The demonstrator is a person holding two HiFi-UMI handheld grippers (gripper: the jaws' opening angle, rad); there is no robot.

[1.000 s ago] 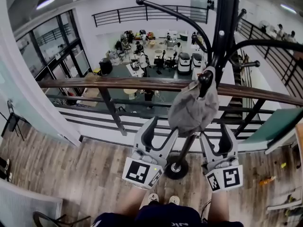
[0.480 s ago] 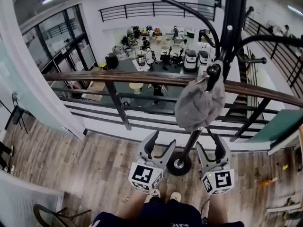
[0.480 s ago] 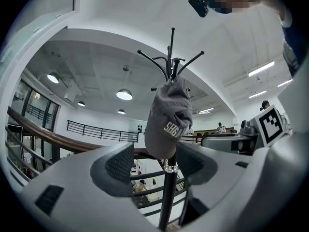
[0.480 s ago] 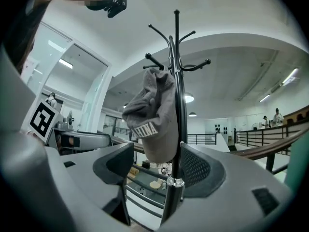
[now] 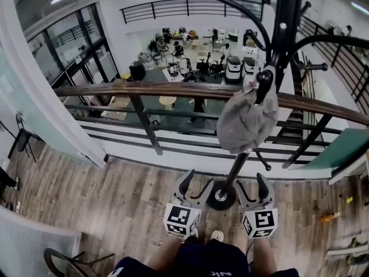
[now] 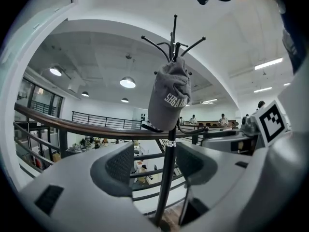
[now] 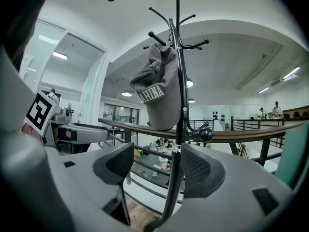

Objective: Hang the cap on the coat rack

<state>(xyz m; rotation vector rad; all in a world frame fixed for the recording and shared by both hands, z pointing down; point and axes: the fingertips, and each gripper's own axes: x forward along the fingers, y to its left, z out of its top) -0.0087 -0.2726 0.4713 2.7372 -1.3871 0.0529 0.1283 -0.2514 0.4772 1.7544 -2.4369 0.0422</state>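
A grey cap (image 5: pixel 247 123) hangs from a knobbed hook of the black coat rack (image 5: pixel 285 22), free of both grippers. Both grippers sit low, near the person's feet, on either side of the rack's round base (image 5: pixel 219 199). My left gripper (image 5: pixel 196 184) is open and holds nothing. My right gripper (image 5: pixel 252 186) is also open and holds nothing. In the left gripper view the cap (image 6: pixel 169 95) hangs high above the open gripper (image 6: pixel 154 166), with the rack's pole (image 6: pixel 167 178) standing beyond the gap. The right gripper view shows the cap (image 7: pixel 157 88) above that open gripper (image 7: pixel 157 166).
A wood-topped metal railing (image 5: pixel 144 91) runs right behind the rack, with an atrium and people far below. Other rack hooks (image 5: pixel 230 4) curve out overhead. A chair (image 5: pixel 63 264) stands at the lower left on the plank floor.
Both grippers have dropped down and drawn back toward the person, away from the cap. The cap stays on its hook.
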